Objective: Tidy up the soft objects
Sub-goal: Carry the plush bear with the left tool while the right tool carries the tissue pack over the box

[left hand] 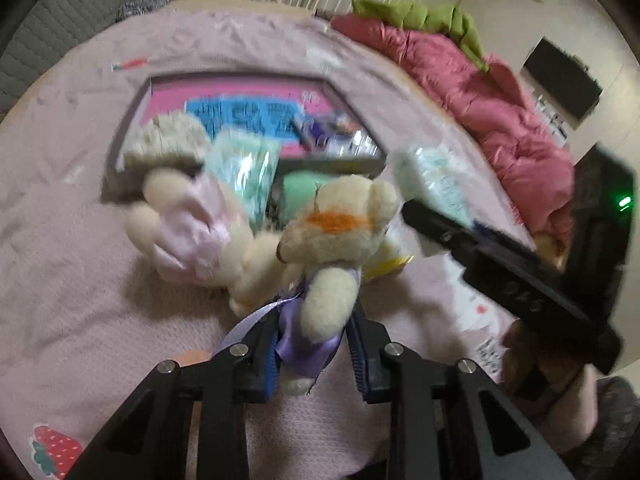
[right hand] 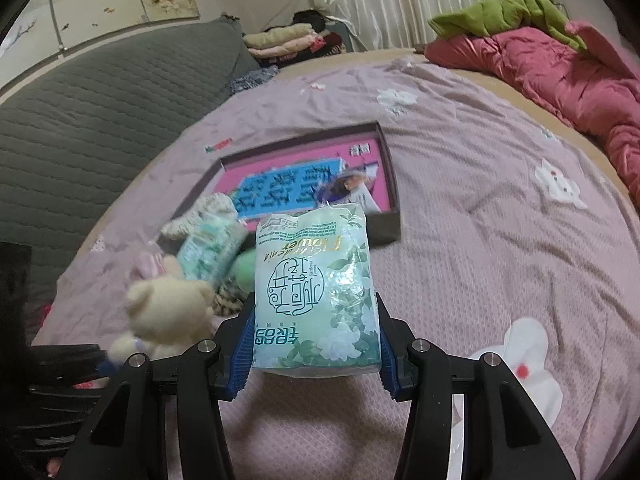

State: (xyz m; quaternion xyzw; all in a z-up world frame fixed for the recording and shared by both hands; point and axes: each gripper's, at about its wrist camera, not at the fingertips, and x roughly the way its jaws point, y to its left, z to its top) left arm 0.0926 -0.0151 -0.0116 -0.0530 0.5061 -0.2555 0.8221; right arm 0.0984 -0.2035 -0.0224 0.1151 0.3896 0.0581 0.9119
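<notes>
My left gripper (left hand: 314,344) is shut on a cream teddy bear (left hand: 340,236) with a purple ribbon, held above the bed; it also shows in the right wrist view (right hand: 168,312). My right gripper (right hand: 316,344) is shut on a pale green tissue pack (right hand: 316,292), also seen at the right of the left wrist view (left hand: 432,180). A shallow box (left hand: 132,120) with a pink and blue printed bottom lies on the bed ahead; it also shows in the right wrist view (right hand: 390,176). A knitted cream item (left hand: 168,140) sits in its near left corner. A second tissue pack (left hand: 244,172) leans on its front edge.
A cream plush in a pink dress (left hand: 192,228) and a mint green soft item (left hand: 304,196) lie in front of the box. The bed has a pink sheet (right hand: 480,240). A red quilt (left hand: 500,120) with a green cloth (left hand: 424,16) lies at the right. A grey cushion (right hand: 100,100) is at the left.
</notes>
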